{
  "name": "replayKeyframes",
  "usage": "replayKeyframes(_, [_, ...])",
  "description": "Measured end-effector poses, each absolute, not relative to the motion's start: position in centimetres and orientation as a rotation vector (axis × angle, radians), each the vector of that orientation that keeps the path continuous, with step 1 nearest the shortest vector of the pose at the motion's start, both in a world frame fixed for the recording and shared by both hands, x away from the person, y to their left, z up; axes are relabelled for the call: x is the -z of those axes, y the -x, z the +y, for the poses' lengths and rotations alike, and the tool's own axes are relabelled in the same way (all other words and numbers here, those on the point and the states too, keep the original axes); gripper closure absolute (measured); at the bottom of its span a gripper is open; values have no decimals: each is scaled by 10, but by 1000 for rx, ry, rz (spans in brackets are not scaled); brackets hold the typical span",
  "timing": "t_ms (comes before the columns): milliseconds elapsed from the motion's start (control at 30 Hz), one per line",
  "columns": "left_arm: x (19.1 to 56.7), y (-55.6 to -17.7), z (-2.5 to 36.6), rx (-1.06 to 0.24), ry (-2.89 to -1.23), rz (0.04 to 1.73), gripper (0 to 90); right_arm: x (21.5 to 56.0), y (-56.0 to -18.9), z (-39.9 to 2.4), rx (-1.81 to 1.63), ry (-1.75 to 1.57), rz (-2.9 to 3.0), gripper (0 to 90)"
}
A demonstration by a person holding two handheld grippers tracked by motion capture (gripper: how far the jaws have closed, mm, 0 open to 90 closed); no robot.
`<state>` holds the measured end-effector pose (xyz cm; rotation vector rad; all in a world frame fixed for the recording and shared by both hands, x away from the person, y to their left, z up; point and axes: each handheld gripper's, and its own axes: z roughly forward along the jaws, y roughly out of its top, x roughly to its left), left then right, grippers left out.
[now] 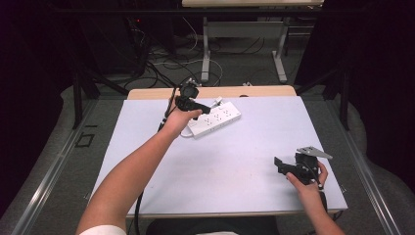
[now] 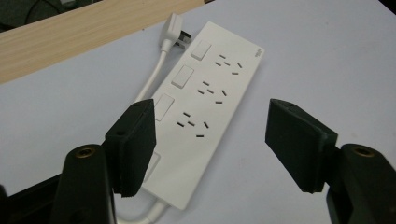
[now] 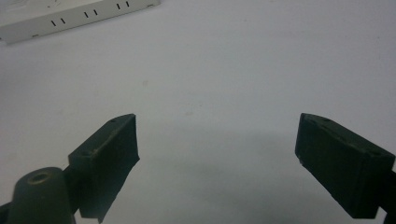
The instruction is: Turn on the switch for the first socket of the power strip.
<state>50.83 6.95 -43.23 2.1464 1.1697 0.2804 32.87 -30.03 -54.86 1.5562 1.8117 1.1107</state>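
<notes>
A white power strip (image 1: pixel 215 119) with three switches and several sockets lies flat at the far middle of the table. Its white plug (image 2: pixel 176 32) and cord rest beside its far end. My left gripper (image 1: pixel 204 107) hovers just above the strip's near end, and its jaws stand open (image 2: pixel 210 140) with nothing between them. Near the front right of the table my right gripper (image 1: pixel 280 165) is also open (image 3: pixel 217 158) over bare tabletop, with nothing in it. One long edge of the power strip (image 3: pixel 70 16) shows at the top left of the right gripper view.
The white tabletop (image 1: pixel 220 161) ends in a wooden strip (image 1: pixel 264 91) at its far edge. Beyond it are the legs of another table (image 1: pixel 205 54) and loose cables on the floor (image 1: pixel 166 63). A black cable (image 1: pixel 138 205) hangs off the front edge by the left forearm.
</notes>
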Motion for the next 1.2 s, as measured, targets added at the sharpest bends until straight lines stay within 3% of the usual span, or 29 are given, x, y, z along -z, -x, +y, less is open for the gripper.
replayKeyframes(533, [435,-470,87,-155,-2130,1143,150,548,-328,-298,-1107,-1556,1818,128])
replayKeyframes(733, [442,-457,94,-112,-2145,1114,23,549,-328,-298,-1101,-1566,1815,128])
replayKeyframes(1200, [447,-418,100,-83,-2137,1077,22,549,-328,-298,-1105,-1568,1817,128])
